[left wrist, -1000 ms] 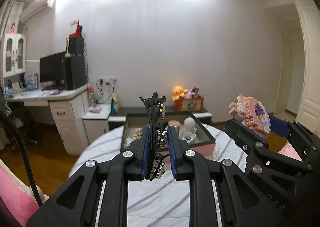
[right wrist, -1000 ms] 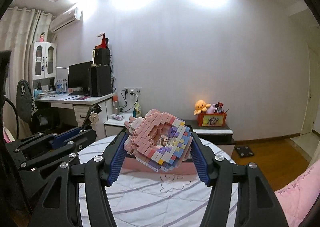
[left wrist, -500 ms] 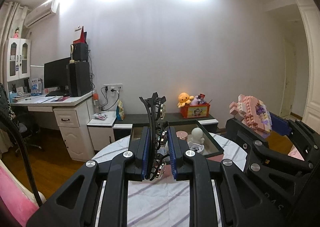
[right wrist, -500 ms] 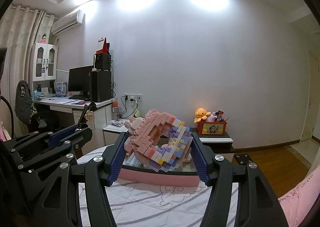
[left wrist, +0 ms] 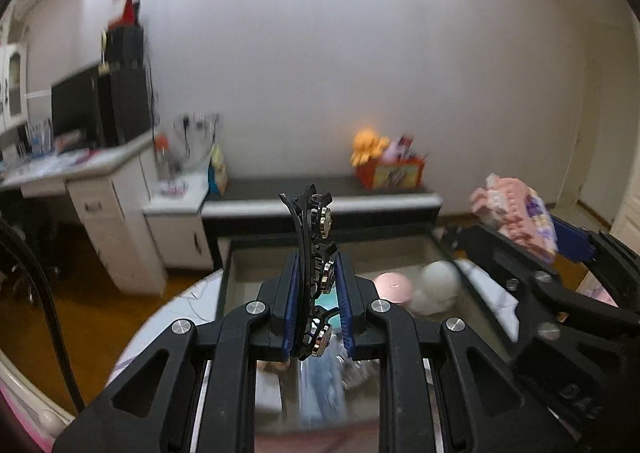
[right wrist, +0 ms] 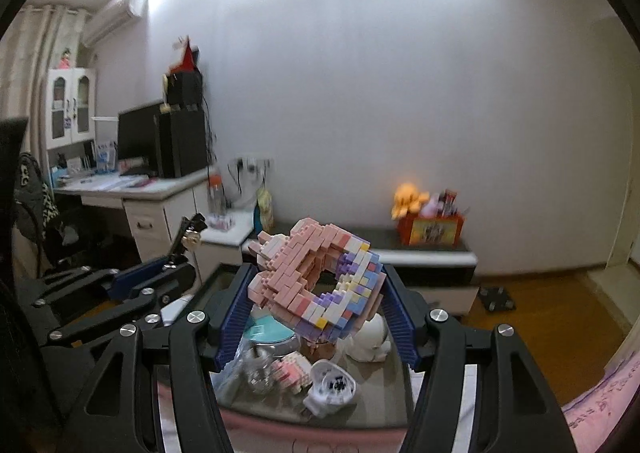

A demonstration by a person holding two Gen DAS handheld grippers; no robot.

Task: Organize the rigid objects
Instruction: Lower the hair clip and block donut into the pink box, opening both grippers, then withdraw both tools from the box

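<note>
Item one: left gripper (left wrist: 318,307), black frame with blue pads, nearly closed on a black curved hair clip set with round metallic studs (left wrist: 314,253). The clip stands upright between the pads, its upper end rising well clear of the fingertips, held in the air above the box.

Item two: right gripper (right wrist: 316,313), same make, spread moderately wide and clamped on a pink, purple and pastel toy-brick model (right wrist: 318,285). The model sits tilted between the pads, also off the surface and over the box.

Item three: shallow pink storage box with dark glassy walls (right wrist: 280,419), resting on a round table under a white cloth with a faint printed pattern (left wrist: 188,301). It lies just below both grippers.

Contents of the box, as far as the blur allows: a white rounded figurine (right wrist: 370,337), a round pink container (left wrist: 394,285), a teal lidded piece (right wrist: 266,329), a small pink-and-white brick piece (right wrist: 290,369) and a crumpled white item with dark specks (right wrist: 330,387).

Background: white desk carrying a black monitor (right wrist: 136,141); low dark cabinet bearing an orange plush toy (right wrist: 410,195) beside a red box.
</note>
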